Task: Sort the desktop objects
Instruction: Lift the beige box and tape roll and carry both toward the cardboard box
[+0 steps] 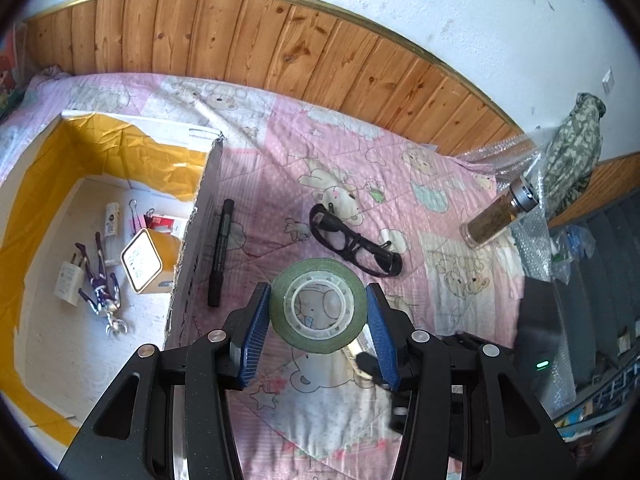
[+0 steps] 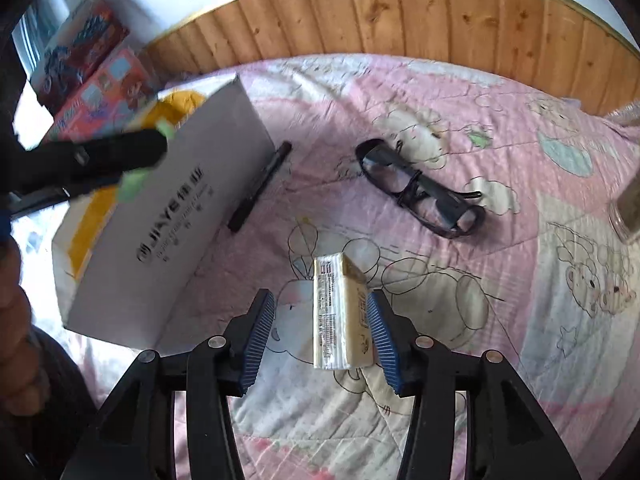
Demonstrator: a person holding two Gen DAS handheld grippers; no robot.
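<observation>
Left gripper [image 1: 318,312]: closed across the green tape roll [image 1: 318,307], a blue pad on each outer flank, the roll lifted clear of the pink quilt [image 1: 420,184].
Right gripper [image 2: 322,320]: jaws apart; the right pad sits against the cigarette pack [image 2: 340,316], with a clear gap at the left pad, so nothing is gripped.
Tape roll, handling: light and stiff, rim slightly tacky, so I'd judge the hold across its width secure (the hollow core offers nothing better).
Cigarette pack, handling: light card in slick film, easy to crush; best taken across its narrow sides near the middle, gently.
Where it goes: the open cardboard box [image 1: 196,216] just left of the roll, already holding a white plug [image 1: 68,280], a yellow tin [image 1: 146,256] and a toy figure [image 1: 102,292].
Left on the quilt: black marker [image 1: 220,252] beside the box wall, black glasses [image 1: 352,242] (fragile, lift by the frame), glass jar [image 1: 496,216].
</observation>
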